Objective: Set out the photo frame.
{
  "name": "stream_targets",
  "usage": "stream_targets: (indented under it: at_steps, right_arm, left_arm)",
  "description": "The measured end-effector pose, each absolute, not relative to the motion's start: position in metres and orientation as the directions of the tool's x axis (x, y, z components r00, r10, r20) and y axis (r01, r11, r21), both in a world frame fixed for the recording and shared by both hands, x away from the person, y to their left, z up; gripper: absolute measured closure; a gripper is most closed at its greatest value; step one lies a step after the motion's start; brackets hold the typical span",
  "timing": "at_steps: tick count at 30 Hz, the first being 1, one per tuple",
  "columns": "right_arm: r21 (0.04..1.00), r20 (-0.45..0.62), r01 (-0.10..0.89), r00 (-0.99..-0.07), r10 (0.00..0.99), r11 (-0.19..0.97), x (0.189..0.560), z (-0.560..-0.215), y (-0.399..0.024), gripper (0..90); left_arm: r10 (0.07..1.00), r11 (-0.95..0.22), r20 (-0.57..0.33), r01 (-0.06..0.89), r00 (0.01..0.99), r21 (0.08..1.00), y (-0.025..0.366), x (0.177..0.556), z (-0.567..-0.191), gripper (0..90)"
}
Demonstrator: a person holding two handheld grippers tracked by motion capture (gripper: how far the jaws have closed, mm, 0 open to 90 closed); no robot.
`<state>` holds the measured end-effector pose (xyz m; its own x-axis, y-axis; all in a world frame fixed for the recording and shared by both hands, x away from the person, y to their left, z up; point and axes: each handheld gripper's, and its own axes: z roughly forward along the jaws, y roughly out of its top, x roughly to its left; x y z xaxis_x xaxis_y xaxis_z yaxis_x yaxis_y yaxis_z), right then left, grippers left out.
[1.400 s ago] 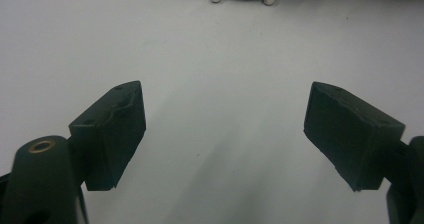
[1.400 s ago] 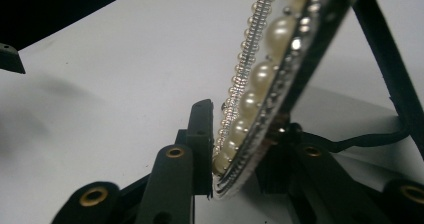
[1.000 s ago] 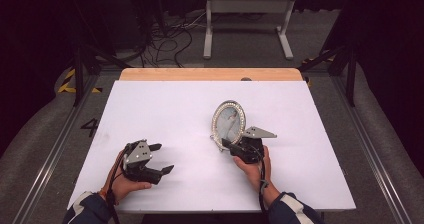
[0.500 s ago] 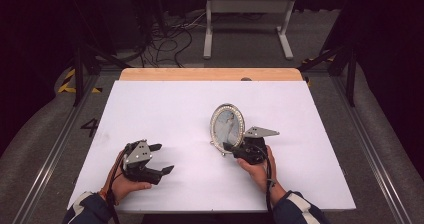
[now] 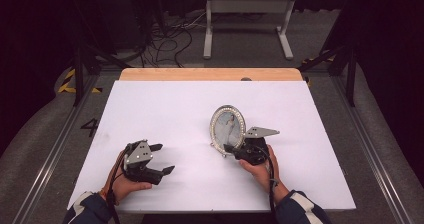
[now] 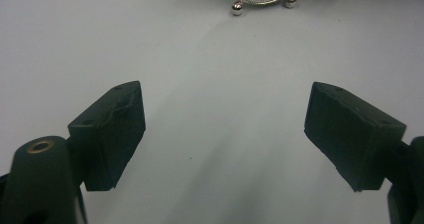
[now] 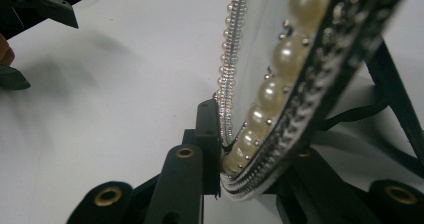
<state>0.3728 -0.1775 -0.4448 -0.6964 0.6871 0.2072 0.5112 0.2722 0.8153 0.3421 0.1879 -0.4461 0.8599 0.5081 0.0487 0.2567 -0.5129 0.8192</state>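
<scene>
The right gripper clamps the rim of an oval pearl-edged picture frame, standing upright mid-table (ball feet down). The left gripper rests nearby, jaws wide apart. Steadying the frame before release looks wise on the white table.

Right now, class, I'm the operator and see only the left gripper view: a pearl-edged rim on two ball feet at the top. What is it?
Observer: An oval picture frame, standing on the white table.
Operator: Is anything holding it?
Observer: Yes. The right gripper has its fingers clamped on the frame's lower edge.
Operator: And my own gripper?
Observer: In the high view the left gripper is open, apart from the frame, to its left.
</scene>
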Motion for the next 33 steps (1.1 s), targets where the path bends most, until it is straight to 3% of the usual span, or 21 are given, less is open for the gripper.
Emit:
stream_targets:
  at_steps: [8,13,19,33]
  right_arm:
    - [0.826,0.214,0.511,-0.676,0.705,0.24,0.373,-0.447,-0.178,70.9]
    - [0.828,0.211,0.502,-0.692,0.691,0.25,0.373,-0.45,-0.175,77.7]
    - [0.823,0.212,0.502,-0.705,0.677,0.265,0.375,-0.449,-0.176,78.5]
    - [0.801,0.234,0.499,-0.77,0.594,0.331,0.389,-0.446,-0.182,78.9]
  left_arm:
    - [0.496,-0.493,0.023,0.261,0.868,0.83,0.17,0.363,-0.444,17.3]
    - [0.484,-0.465,-0.012,0.269,0.875,0.843,0.142,0.39,-0.44,17.3]
    - [0.437,-0.476,-0.029,0.259,0.899,0.84,0.106,0.416,-0.44,17.3]
    - [0.436,-0.457,-0.056,0.275,0.898,0.846,0.077,0.44,-0.446,18.0]
